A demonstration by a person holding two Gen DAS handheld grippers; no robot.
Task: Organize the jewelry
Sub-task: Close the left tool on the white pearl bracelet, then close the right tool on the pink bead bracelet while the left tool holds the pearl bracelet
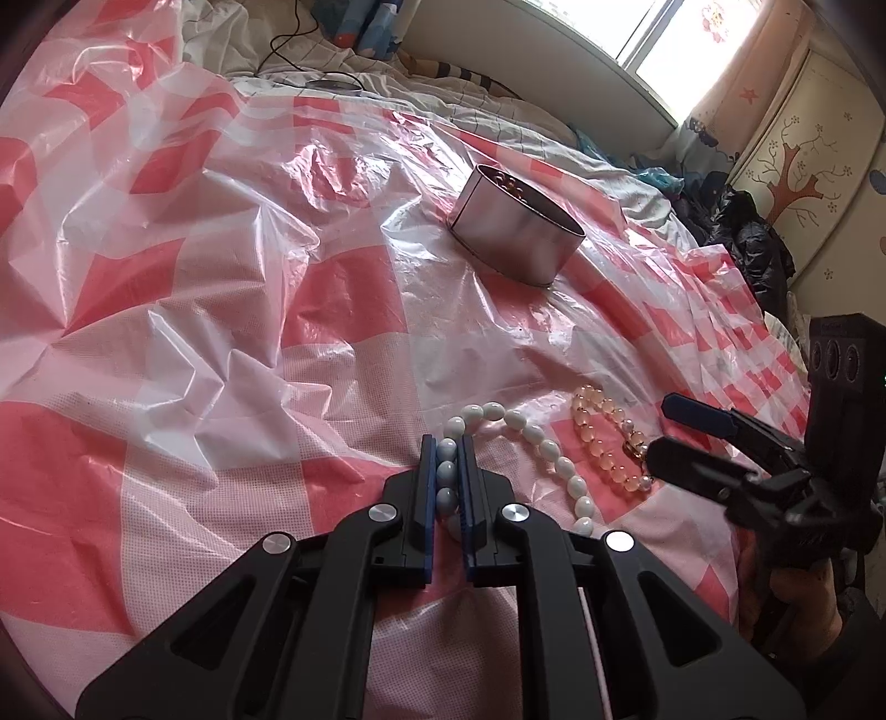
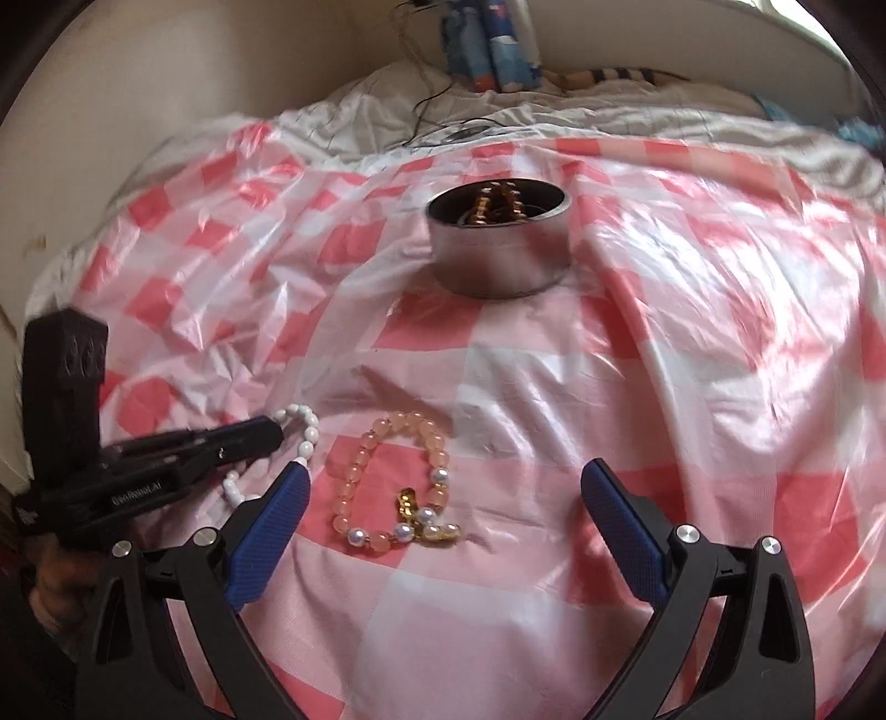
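Observation:
A white bead bracelet [image 1: 545,446] lies on the pink checked plastic sheet, and my left gripper [image 1: 447,443] is shut on its left side, beads pinched between the blue pads. From the right wrist view the same left gripper [image 2: 274,429] comes in from the left, shut on the white bracelet [image 2: 306,429]. A peach bead bracelet [image 1: 606,443] with pearl beads and a gold clasp lies just right of the white one. My right gripper [image 2: 446,479] hangs open above the peach bracelet [image 2: 387,476], not touching it. A round metal tin [image 1: 512,227] [image 2: 498,243] farther back holds amber beads.
The plastic sheet [image 1: 221,310] covers a bed and is crumpled into folds. White bedding, a black cable and a blue patterned pillow [image 2: 490,50] lie at the far end. Dark clothes [image 1: 742,238] and a painted cabinet stand off the bed's right side.

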